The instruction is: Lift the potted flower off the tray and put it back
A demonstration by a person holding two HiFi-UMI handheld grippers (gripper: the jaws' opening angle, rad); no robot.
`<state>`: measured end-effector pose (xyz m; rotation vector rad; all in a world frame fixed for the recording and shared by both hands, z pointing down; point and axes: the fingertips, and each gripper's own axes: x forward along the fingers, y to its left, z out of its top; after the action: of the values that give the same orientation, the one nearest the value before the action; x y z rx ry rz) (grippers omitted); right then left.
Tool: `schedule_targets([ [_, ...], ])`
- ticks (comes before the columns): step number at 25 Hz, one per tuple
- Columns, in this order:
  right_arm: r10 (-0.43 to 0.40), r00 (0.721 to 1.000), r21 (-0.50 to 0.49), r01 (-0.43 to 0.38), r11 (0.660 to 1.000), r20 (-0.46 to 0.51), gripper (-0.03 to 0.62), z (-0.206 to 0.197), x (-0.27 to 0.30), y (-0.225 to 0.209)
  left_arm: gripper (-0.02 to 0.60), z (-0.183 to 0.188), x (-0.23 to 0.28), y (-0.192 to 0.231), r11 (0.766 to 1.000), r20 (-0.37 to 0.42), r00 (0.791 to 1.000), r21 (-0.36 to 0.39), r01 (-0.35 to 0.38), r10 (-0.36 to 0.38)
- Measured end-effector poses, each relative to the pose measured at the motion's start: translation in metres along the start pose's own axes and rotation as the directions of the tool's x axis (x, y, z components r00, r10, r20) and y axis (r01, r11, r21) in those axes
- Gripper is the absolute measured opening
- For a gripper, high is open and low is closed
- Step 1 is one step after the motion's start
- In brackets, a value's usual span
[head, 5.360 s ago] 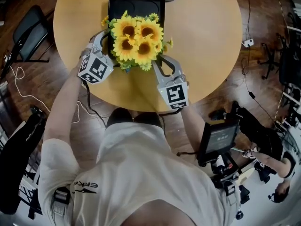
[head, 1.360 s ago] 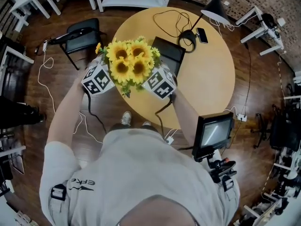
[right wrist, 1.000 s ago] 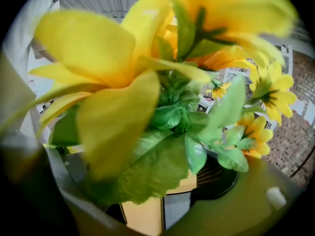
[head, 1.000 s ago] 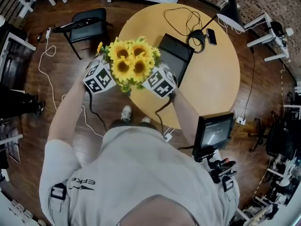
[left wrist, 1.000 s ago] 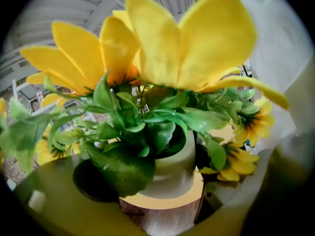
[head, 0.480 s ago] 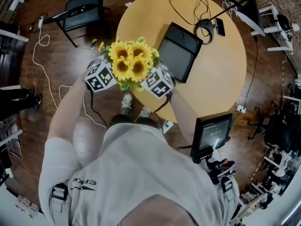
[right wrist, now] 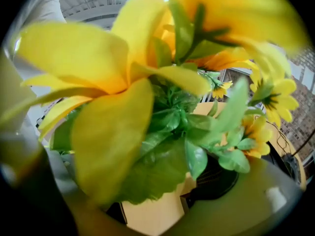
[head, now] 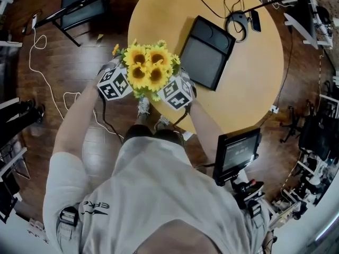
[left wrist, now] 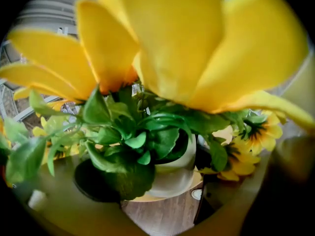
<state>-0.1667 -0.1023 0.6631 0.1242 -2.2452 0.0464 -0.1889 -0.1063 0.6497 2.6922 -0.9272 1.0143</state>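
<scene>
— Location of potted flower [head: 145, 70], head view?
— Aloft at table [head: 254, 89] edge, clear of tray [head: 206, 52], flanked by left gripper [head: 114, 83] and right gripper [head: 177, 92].
— Left gripper view?
— Jaws spread wide, pads [left wrist: 96, 181] pressed on white pot [left wrist: 174, 178]; floor [left wrist: 162, 215] shows beneath.
— Right gripper view?
— Same wide clamp on pot (leaves [right wrist: 157, 176] hide much).
— Hazard?
— Smooth pot, jaws near full stretch, top-heavy load: a slackened squeeze or knock on table edge likely drops it.

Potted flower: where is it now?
Head view: the potted flower is lifted, left of the black tray, over the round table's near-left edge.
</scene>
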Motion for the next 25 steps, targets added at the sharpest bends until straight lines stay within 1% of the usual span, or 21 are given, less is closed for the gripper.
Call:
schedule_targets([
  [11,-0.041,0.997,0.033,0.043,0.999,-0.059,0.426,-0.019,0.009,0.0,0.483,-0.008,0.016,-0.006,0.999,0.021,0.999,0.041,0.03,-0.031],
  [15,-0.066,0.996,0.012,0.067,0.998,-0.064,0.426,-0.018,0.005,-0.002,0.483,-0.005,0.016,-0.006,0.999,0.045,0.999,0.043,0.021,-0.023],
  [25,-0.069,0.995,0.014,0.071,0.997,-0.066,0.426,-0.021,0.007,-0.002,0.483,-0.006,0.019,-0.006,0.999,0.059,0.998,0.046,0.019,-0.022],
])
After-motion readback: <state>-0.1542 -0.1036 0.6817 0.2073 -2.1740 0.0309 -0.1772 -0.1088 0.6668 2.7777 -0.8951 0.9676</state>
